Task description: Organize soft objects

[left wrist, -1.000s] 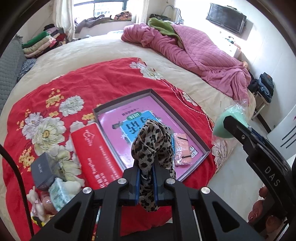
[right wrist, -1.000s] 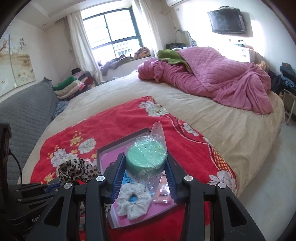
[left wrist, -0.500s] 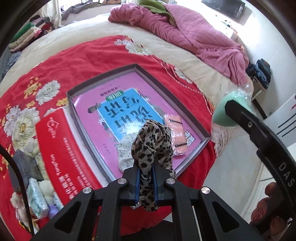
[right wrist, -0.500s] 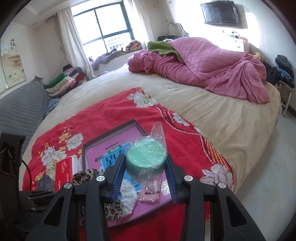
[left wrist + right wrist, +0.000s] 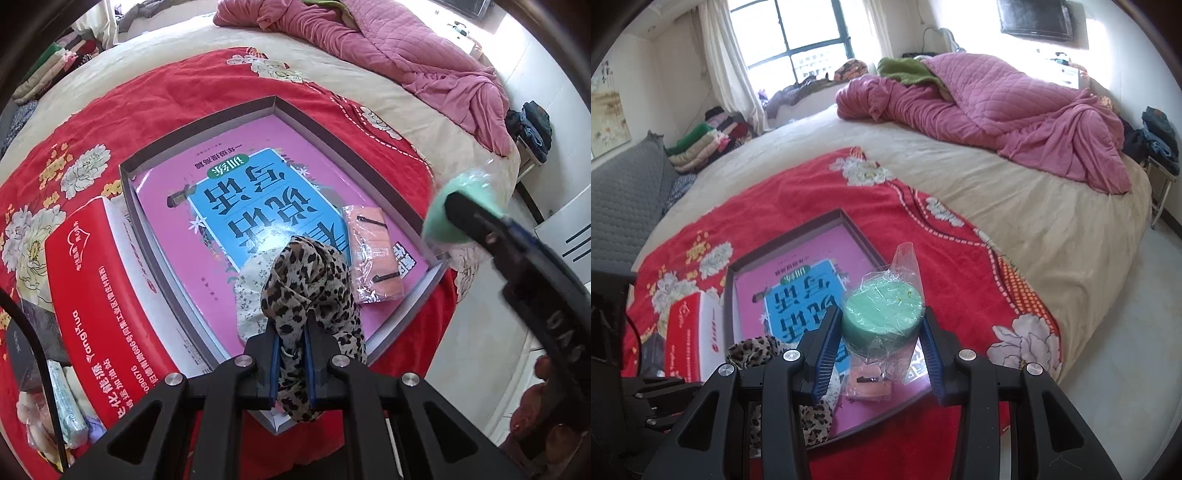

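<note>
My left gripper is shut on a leopard-print scrunchie, which hangs just above the near corner of a grey shallow box lined with a pink and blue book. A white floral scrunchie and a wrapped pink item lie in that box. My right gripper is shut on a green round sponge in clear wrap, held above the box's right side. The sponge and right gripper also show at the right edge of the left wrist view.
The box sits on a red floral blanket over a beige bed. A red carton lies left of the box, with small packets beyond it. A pink quilt is heaped at the far side; bare floor lies right.
Both grippers have come down and closer to the grey box, each keeping its grip. The leopard scrunchie now hangs over the box's near corner, above the white scrunchie.
</note>
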